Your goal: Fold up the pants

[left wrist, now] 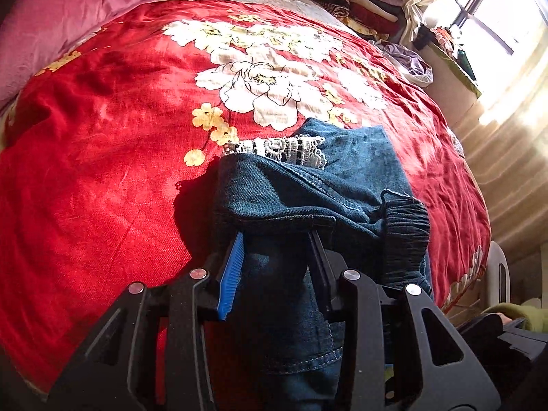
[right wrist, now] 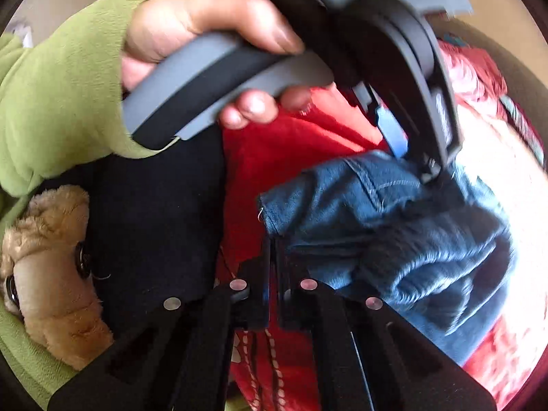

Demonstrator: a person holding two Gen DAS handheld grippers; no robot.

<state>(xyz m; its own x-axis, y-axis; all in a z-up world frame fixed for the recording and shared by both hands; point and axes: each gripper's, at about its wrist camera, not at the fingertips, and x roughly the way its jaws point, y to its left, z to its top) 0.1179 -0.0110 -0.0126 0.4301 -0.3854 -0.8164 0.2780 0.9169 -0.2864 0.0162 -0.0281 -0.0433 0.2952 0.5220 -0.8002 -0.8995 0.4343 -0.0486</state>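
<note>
Dark denim pants (left wrist: 308, 185) bunched, lace trim, left gripper (left wrist: 277, 236) clamping fabric, right gripper (right wrist: 272, 243) pinching hem

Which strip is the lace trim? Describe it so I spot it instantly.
Start at the red floral blanket covering the bed. On it lie the blue jeans. The lace trim crosses their far end: a white openwork strip with black dots, the only pale patch on the dark denim.

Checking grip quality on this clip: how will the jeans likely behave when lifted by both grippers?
The jeans look floppy: they bunch and drape around the left gripper. Thick denim, probably heavyish. The right gripper pinches only an edge, so sagging seems likely.
</note>
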